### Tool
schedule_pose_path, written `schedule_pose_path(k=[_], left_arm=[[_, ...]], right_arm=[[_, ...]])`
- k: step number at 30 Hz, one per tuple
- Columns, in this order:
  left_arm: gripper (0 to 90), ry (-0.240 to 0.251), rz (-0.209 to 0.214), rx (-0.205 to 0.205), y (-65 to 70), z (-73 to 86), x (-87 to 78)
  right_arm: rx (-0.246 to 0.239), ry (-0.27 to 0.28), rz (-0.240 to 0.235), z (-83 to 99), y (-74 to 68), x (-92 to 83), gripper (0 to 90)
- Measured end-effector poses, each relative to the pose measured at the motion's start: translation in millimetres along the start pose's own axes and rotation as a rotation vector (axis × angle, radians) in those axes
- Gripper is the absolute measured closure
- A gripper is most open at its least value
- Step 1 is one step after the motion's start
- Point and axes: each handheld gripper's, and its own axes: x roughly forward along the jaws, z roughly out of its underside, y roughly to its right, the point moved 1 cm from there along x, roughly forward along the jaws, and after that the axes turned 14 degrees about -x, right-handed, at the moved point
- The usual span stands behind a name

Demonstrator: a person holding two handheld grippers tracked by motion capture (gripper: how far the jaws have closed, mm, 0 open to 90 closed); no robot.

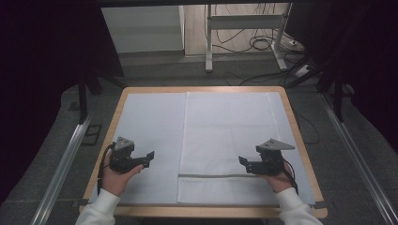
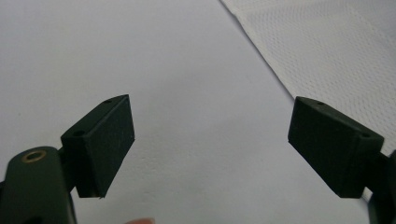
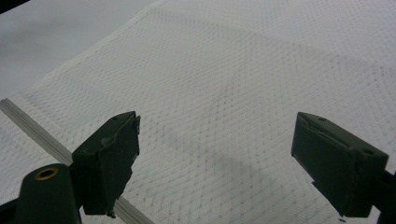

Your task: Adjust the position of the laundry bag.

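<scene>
A white mesh cloth (image 1: 225, 140) lies flat on the right half of the table, with a grey band (image 1: 216, 176) across it near the front. My left gripper (image 1: 149, 158) hovers over the pale table cover to the left of the cloth, jaws open and empty (image 2: 210, 144); the cloth's edge (image 2: 317, 60) shows at the upper right of the left gripper view. My right gripper (image 1: 242, 162) stands over the cloth's right front part, open with nothing between its jaws (image 3: 215, 158). The grey band (image 3: 32, 130) runs past its left jaw in the right gripper view.
The wooden table (image 1: 291, 117) carries a pale blue-white cover (image 1: 150, 126). Metal rails (image 1: 61, 168) flank the table on both sides. A desk frame with cables (image 1: 244, 33) stands on the floor beyond the far edge.
</scene>
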Motion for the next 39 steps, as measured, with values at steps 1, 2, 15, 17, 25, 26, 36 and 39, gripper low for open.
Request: schedule_pose_path(k=[1, 2, 15, 17, 25, 26, 36, 39], left_arm=[[14.6, 0.0, 0.001, -0.002, 1.2, -0.2, 0.8], [14.8, -0.003, 0.004, -0.002, 2.1, -0.1, 1.8], [15.3, 0.005, 0.081, 0.049, 5.7, 10.1, -1.7], [15.9, 0.001, 0.08, 0.05, 5.7, 10.7, -5.5], [18.0, 0.0, 0.051, -0.019, 5.9, 7.7, -14.9], [18.0, -0.005, 0.049, -0.026, 7.3, 7.1, -14.5], [19.1, -0.009, 0.039, 0.016, 27.3, -0.1, -7.3], [20.6, -0.019, 0.04, 0.015, 30.6, -3.4, -5.2]], right_arm=[[-0.005, -0.001, -0.001, 0.2, -0.1, -0.7, 15.6], [-0.005, -0.003, -0.003, 0.4, -0.7, -1.7, 15.6], [-0.028, 0.001, -0.01, -6.9, -4.8, -3.8, 15.6], [-0.025, 0.008, -0.019, -9.7, -5.6, -2.1, 15.7], [-0.014, 0.021, -0.049, -14.9, -6.1, 0.1, 16.2], [-0.021, 0.019, -0.047, -14.9, -6.7, -0.4, 16.4], [-0.033, 0.014, 0.006, -7.7, 1.7, -9.8, 17.8], [-0.025, 0.016, 0.017, -7.9, 4.6, -10.9, 17.8]])
